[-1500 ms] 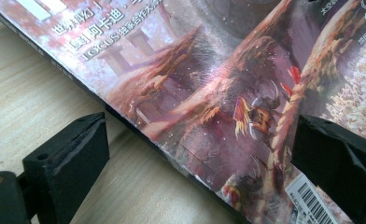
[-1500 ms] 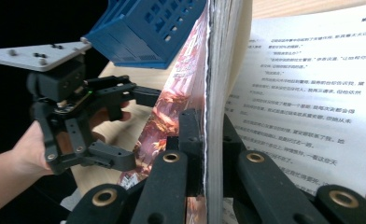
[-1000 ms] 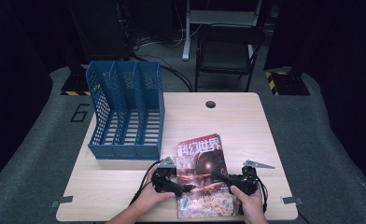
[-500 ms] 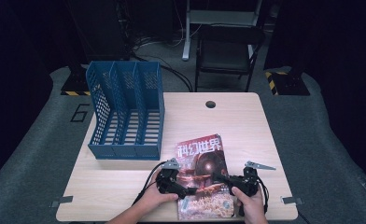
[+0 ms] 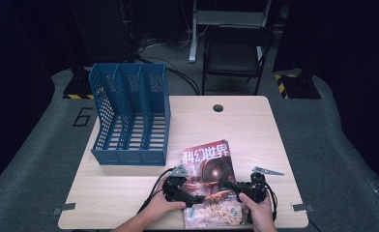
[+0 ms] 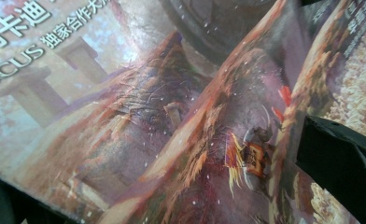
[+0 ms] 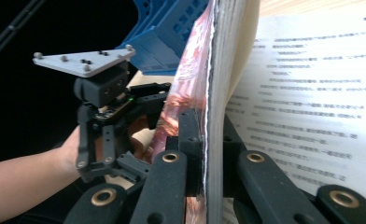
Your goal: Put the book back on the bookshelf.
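Two grippers: both low at the near edge of the table (image 5: 255, 125), over the magazine (image 5: 211, 159)
Change: barely any, both hands sit about where they were a second ago, magazine hasn't shifted
Right gripper (image 7: 209, 154): jaws clamped tight on the magazine's edge, cover on one side, printed pages on the other
Left gripper (image 5: 197, 197): hovering right over the cover, can't tell if it's open or closed
Magazine: near-right part of the table, blue file rack (image 5: 129, 116) well off to its far left

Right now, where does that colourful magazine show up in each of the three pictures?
High view: the magazine lies at the table's near edge, between both hands.
Left gripper view: its cover spreads across the picture.
Right gripper view: edge-on at centre, pinched in the right gripper.
Shared landmark: the blue file rack.
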{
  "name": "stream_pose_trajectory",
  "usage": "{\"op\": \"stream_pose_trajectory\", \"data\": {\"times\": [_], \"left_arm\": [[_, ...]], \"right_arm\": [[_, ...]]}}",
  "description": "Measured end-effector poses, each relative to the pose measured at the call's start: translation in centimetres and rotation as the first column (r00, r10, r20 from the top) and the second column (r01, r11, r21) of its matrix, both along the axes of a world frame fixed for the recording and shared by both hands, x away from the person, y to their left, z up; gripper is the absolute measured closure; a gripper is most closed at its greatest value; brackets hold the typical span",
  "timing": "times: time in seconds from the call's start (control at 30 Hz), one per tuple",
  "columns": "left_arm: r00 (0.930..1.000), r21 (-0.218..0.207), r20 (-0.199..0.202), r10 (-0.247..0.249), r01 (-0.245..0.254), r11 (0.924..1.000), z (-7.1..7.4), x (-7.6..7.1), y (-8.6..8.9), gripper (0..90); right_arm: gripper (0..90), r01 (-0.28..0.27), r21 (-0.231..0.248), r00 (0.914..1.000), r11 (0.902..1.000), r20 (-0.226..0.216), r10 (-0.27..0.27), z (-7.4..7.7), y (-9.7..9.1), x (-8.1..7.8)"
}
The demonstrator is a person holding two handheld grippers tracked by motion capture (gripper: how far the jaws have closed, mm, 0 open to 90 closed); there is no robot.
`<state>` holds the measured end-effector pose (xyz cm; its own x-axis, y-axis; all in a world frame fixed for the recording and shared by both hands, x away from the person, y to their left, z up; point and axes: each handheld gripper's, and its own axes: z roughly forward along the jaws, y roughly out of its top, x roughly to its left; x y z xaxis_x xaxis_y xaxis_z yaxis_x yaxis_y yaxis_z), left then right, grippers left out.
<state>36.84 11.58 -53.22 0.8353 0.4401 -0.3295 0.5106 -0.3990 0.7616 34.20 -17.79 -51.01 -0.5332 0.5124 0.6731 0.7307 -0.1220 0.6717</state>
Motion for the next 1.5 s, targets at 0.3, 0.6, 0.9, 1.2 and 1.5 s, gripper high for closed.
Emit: {"op": "stream_pose_trajectory", "data": {"times": [0.3,0.6,0.9,1.2,1.5], "left_arm": [[0.9994,-0.003,-0.002,0.035,-0.035,0.9994,0.0,-0.3,-0.2,0.8],[0.9968,-0.019,-0.052,0.06,-0.061,0.998,0.1,-0.1,-0.2,1.0],[0.9918,0.007,-0.073,0.105,-0.105,0.9945,0.5,0.1,-0.3,7.1],[0.9805,0.032,-0.121,0.155,-0.152,0.9878,0.9,1.0,0.6,33.4],[0.9827,0.056,-0.098,0.157,-0.152,0.9868,0.8,1.4,1.0,55.0]], "right_arm": [[75.9,0.015,-0.123,0.9995,0.9923,-0.025,-0.018,-0.5,0.3,0.4],[53.5,0.068,-0.304,0.9943,0.9502,-0.057,-0.09,-0.5,0.1,0.7],[51.2,0.078,-0.312,0.9807,0.9471,-0.147,-0.129,-0.9,-1.1,1.2],[52.1,0.037,-0.305,0.9837,0.9517,-0.156,-0.088,-1.0,-1.6,1.7],[67.1,0.033,-0.321,0.9827,0.9464,-0.162,-0.089,-1.2,-2.0,2.1]]}}
